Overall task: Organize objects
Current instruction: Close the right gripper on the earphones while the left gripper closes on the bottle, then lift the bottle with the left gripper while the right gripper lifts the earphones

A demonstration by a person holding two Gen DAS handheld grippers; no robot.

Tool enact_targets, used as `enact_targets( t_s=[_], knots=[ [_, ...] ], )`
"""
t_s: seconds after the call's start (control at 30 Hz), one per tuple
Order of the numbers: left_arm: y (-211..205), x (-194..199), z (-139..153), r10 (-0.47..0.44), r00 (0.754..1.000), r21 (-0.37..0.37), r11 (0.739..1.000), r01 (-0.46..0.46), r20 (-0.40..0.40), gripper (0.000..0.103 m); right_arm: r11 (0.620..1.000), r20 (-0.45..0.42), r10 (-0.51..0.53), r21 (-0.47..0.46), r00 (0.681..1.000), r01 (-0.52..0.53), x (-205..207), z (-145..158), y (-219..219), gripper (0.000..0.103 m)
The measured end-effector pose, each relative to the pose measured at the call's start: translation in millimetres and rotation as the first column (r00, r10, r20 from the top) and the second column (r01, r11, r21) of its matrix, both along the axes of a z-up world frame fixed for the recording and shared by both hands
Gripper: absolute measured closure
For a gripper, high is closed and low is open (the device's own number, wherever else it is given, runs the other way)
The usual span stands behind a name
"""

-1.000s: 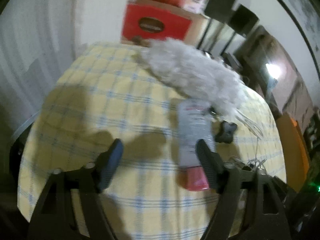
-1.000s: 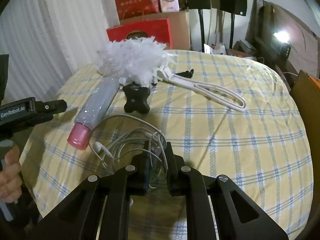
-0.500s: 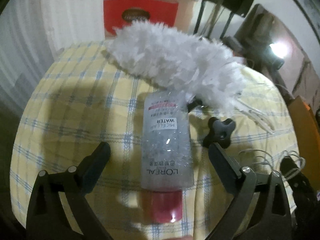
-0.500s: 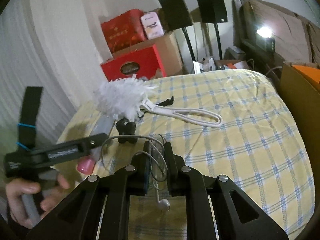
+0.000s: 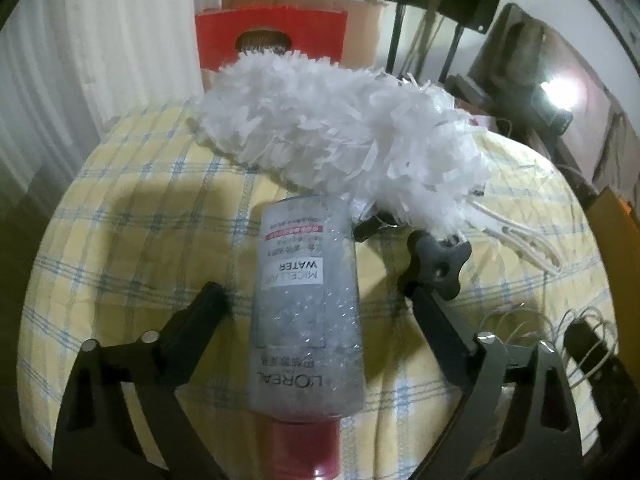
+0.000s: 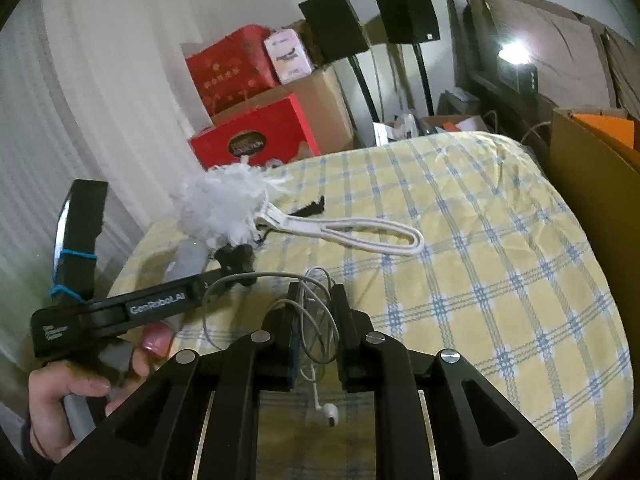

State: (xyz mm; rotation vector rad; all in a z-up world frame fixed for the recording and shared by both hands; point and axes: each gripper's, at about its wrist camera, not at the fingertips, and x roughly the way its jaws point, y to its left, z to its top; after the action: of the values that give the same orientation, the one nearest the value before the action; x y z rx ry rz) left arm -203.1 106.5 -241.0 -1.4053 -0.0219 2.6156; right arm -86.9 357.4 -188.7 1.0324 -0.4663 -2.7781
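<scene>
Checked tablecloth (image 5: 132,240) carrying a white duster (image 5: 340,140). Micellar-water bottle (image 5: 306,312) lying between the closing, not yet touching jaws of the left gripper (image 5: 316,300). Black knob (image 5: 438,264) beside it, possibly touching the right finger. Right gripper (image 6: 316,308) pinching coiled earphones (image 6: 316,336).

Bottle (image 5: 306,312): lies on the checked cloth (image 5: 132,248), cap nearest, between the fingers of the left gripper (image 5: 316,296). Duster (image 5: 344,148): beyond the bottle, its handle (image 6: 360,232) running right. Knob (image 5: 438,258): just right of the bottle. Earphone cable (image 6: 316,320): near right of the knob, between the right gripper's fingers. Boxes (image 6: 256,136): far, behind the cloth.
</scene>
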Motion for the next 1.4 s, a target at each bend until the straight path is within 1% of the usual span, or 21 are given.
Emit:
enact_targets(
  t_s=[0.03, 0.07, 0.1, 0.13, 0.17, 0.2, 0.23, 0.27, 0.37, 0.53, 0.67, 0.7, 0.8, 0.9, 0.97, 1.03, 1.1, 1.13, 1.23, 1.3, 1.4],
  knots=[
    [0.6, 0.7, 0.0, 0.001, 1.000, -0.008, 1.000, -0.001, -0.006, 0.017, 1.000, 0.003, 0.000, -0.008, 1.000, 0.000, -0.5, -0.8, 0.7, 0.088],
    [0.5, 2.1, 0.2, 0.005, 1.000, -0.019, 1.000, -0.006, -0.014, 0.023, 1.000, 0.003, -0.001, -0.009, 1.000, 0.001, -0.6, -1.1, 0.8, 0.088],
    [0.8, 4.2, 0.3, 0.010, 1.000, -0.038, 0.999, -0.011, -0.026, 0.033, 1.000, 0.005, 0.000, -0.006, 1.000, 0.000, -0.7, -1.6, -0.2, 0.087],
    [2.1, 5.9, 0.5, 0.011, 0.999, -0.059, 0.998, -0.013, -0.039, 0.035, 1.000, 0.009, 0.002, -0.001, 1.000, -0.002, -1.0, -2.5, -1.5, 0.087],
    [1.8, 7.5, 1.2, 0.006, 0.999, -0.056, 0.998, -0.008, -0.042, 0.043, 1.000, 0.013, 0.005, 0.001, 1.000, -0.005, -1.7, -3.5, -2.8, 0.087],
    [1.0, 9.9, 2.5, 0.013, 0.999, -0.063, 0.998, -0.016, -0.052, 0.058, 1.000, 0.020, 0.011, -0.001, 1.000, -0.010, -3.2, -5.1, -4.1, 0.087],
    [0.0, 10.9, 3.3, 0.012, 0.998, -0.057, 0.998, -0.015, -0.055, 0.061, 1.000, 0.024, 0.014, -0.003, 1.000, -0.013, -4.0, -6.1, -5.4, 0.087],
    [-1.2, 12.1, 3.7, 0.016, 0.999, -0.049, 0.999, -0.018, -0.051, 0.061, 1.000, 0.027, 0.019, -0.003, 0.999, -0.019, -4.3, -7.0, -7.3, 0.087],
    [-1.1, 15.1, 3.7, 0.006, 0.999, -0.059, 0.998, -0.009, -0.054, 0.061, 1.000, 0.024, 0.025, 0.004, 0.999, -0.025, -4.5, -6.4, -8.7, 0.087],
    [-6.6, 19.9, 7.3, -0.003, 0.999, -0.009, 1.000, 0.002, -0.032, 0.061, 1.000, 0.023, 0.018, -0.003, 1.000, -0.018, -3.3, -5.0, -7.1, 0.087],
    [-3.3, 29.7, 18.1, -0.050, 0.997, -0.052, 0.998, 0.046, -0.066, 0.061, 1.000, 0.016, 0.016, 0.012, 1.000, -0.016, -1.0, -1.4, -8.8, 0.089],
    [-2.9, 32.1, 20.8, -0.056, 0.996, -0.052, 0.997, 0.052, -0.072, 0.061, 1.000, 0.013, 0.018, 0.014, 1.000, -0.018, 0.0, 0.0, -9.9, 0.090],
    [-5.1, 38.7, 29.4, -0.058, 0.995, -0.038, 0.998, 0.055, -0.083, 0.061, 0.999, -0.008, 0.024, 0.026, 1.000, -0.024, 5.3, 6.1, -12.7, 0.090],
    [-13.1, 43.1, 37.4, -0.043, 0.996, 0.004, 0.999, 0.043, -0.079, 0.061, 0.999, -0.023, 0.025, 0.044, 0.999, -0.024, 8.6, 10.8, -15.3, 0.090],
    [-17.3, 45.7, 42.7, -0.038, 0.996, 0.010, 0.999, 0.039, -0.084, 0.061, 0.999, -0.010, 0.028, 0.046, 1.000, -0.027, 8.9, 11.2, -15.5, 0.090],
    [-21.5, 48.3, 49.0, -0.029, 0.995, 0.009, 1.000, 0.030, -0.099, 0.061, 0.998, 0.031, 0.047, 0.046, 0.998, -0.049, 8.3, 9.4, -14.8, 0.089],
    [-25.1, 50.8, 54.5, -0.019, 0.994, 0.013, 1.000, 0.021, -0.105, 0.061, 0.996, 0.086, 0.063, 0.064, 0.994, -0.069, 7.3, 5.1, -15.2, 0.086],
    [-27.3, 51.7, 56.9, -0.014, 0.994, 0.019, 1.000, 0.017, -0.108, 0.061, 0.996, 0.087, 0.047, 0.074, 0.995, -0.053, 9.6, 4.6, -13.3, 0.086],
    [-33.0, 54.7, 65.0, 0.004, 0.992, 0.030, 1.000, 0.000, -0.127, 0.061, 0.995, 0.078, 0.021, 0.097, 0.997, -0.029, 14.4, 5.4, -8.5, 0.077],
    [-35.2, 55.7, 69.8, 0.010, 0.991, 0.034, 0.999, -0.005, -0.136, 0.061, 0.992, 0.096, 0.031, 0.118, 0.995, -0.043, 12.8, 4.1, -9.5, 0.067],
    [-36.9, 56.3, 70.6, 0.008, 0.990, 0.040, 0.999, -0.002, -0.144, 0.061, 0.989, 0.136, 0.058, 0.130, 0.989, -0.076, 8.5, -2.4, -15.3, 0.059]
  ],
)
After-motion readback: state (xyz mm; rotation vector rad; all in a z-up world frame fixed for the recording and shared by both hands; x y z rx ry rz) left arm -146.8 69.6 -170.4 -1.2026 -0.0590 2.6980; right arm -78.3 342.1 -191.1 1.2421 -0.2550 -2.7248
